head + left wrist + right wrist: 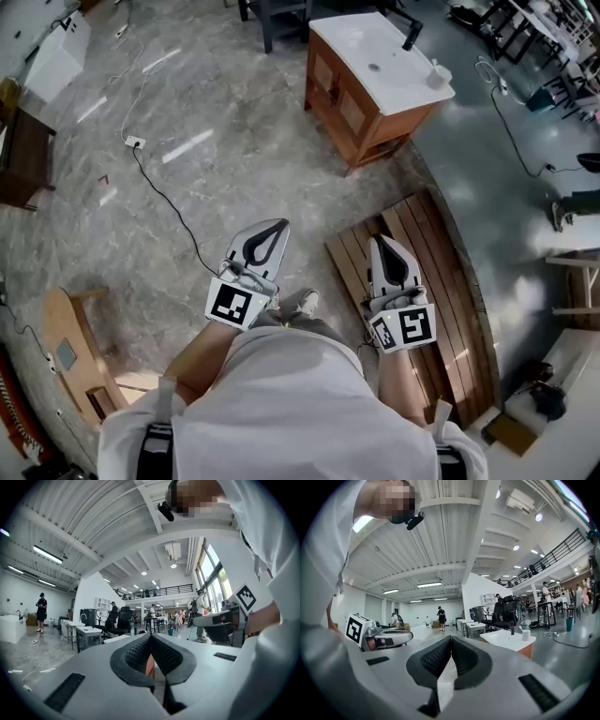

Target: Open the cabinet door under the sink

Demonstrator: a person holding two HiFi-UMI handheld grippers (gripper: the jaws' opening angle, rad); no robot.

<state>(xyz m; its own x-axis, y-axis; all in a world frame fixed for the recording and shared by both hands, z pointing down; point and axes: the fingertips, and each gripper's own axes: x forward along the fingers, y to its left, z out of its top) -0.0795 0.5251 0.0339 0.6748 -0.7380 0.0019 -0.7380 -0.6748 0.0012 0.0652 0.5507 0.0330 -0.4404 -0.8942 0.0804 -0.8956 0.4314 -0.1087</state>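
Observation:
A wooden sink cabinet with a white basin top stands far ahead on the floor, its doors closed. In the right gripper view the same sink cabinet shows at the right, well beyond the jaws. My left gripper is held level in front of the person's body, jaws together with nothing between them. My right gripper is level beside it, its tips also touching and empty. In their own views the left gripper and right gripper both show tips meeting.
A slatted wooden pallet lies on the marble floor under my right gripper. A power cable runs across the floor at the left. A wooden chair lies at the lower left. Desks, office chairs and several people stand far off.

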